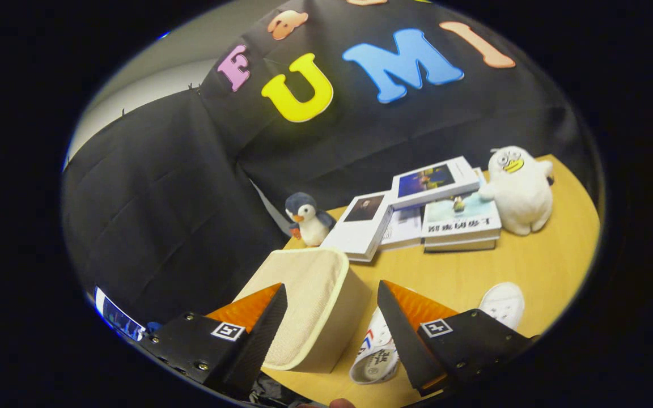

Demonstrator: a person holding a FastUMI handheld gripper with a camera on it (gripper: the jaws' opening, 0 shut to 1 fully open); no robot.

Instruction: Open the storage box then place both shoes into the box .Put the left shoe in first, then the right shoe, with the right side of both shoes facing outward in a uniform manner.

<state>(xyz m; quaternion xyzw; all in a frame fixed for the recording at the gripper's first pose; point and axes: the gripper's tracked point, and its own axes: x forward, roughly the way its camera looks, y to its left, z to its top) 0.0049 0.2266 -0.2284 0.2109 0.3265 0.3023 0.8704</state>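
A beige fabric storage box (309,306) stands on the wooden table (530,266), its lid down, partly between my fingers and nearer the left one. My gripper (332,300) is open, with the fingers wide apart and not pressing on anything. A white shoe (376,354) lies on the table just to the right of the box, close by the right finger, its sole end towards me. The toe of a second white shoe (503,303) shows beyond the right finger, mostly hidden behind it.
Beyond the box sit a small penguin plush (308,219), several stacked books (417,209) and a white duck plush (519,190). Black cloth walls close the booth behind and to the left. Bare tabletop lies between the books and the shoes.
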